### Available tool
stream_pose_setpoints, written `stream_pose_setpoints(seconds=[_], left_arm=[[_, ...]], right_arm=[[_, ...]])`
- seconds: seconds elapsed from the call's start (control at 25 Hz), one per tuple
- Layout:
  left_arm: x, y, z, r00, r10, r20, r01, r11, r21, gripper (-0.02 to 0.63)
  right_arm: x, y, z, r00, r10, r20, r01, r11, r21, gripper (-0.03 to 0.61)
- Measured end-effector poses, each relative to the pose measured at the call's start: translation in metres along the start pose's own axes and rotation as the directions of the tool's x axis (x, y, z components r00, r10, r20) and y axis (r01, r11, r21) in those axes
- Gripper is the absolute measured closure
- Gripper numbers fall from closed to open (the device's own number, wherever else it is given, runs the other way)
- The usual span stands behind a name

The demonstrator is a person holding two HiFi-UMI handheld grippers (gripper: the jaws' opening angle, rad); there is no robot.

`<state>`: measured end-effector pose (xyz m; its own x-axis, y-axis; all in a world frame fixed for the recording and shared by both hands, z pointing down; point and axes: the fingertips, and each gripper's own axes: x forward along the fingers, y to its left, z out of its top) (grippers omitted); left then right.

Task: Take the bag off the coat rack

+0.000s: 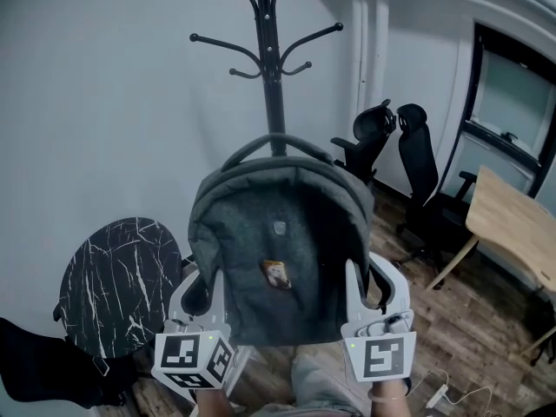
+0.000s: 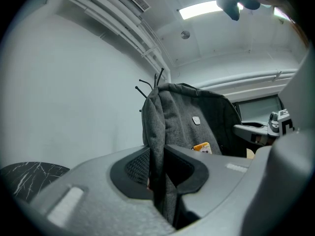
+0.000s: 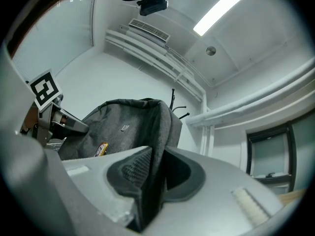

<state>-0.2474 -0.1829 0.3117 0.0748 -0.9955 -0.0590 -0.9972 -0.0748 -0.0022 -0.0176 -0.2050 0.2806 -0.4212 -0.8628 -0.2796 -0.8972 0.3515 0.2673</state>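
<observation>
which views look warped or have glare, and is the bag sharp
Head view: dim, mildly bent at the edges, bag sharp. Left gripper view: strong fisheye, dark corners, ceiling light blown out. Right gripper view: same fisheye, ceiling light glaring, bag sharp.

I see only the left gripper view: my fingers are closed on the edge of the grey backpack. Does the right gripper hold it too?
Observer: Yes, the right gripper clamps the opposite edge of the backpack with its fingers.
Operator: Does the top handle hang on a hook?
Observer: No, the top handle lies below all hooks of the coat rack.
Operator: What stands at my right?
Observer: Two black office chairs and a wooden table.
</observation>
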Motion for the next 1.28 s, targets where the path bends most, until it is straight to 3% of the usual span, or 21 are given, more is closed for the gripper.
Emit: stream_pose_setpoints(seconds=[0.52,1.28], left_arm=[[-0.035,-0.026,0.004,1.0,-0.023,-0.006,0.023,1.0,0.007,0.546],[-0.081,-0.083,0.012,0.999,0.021,-0.037,-0.02,1.0,0.009,0.546]], right_arm=[[-0.042,-0.008,0.011,1.0,-0.018,-0.005,0.018,1.0,0.003,0.517],[-0.095,-0.042,0.023,0.999,0.035,-0.021,-0.035,0.999,0.01,0.517]])
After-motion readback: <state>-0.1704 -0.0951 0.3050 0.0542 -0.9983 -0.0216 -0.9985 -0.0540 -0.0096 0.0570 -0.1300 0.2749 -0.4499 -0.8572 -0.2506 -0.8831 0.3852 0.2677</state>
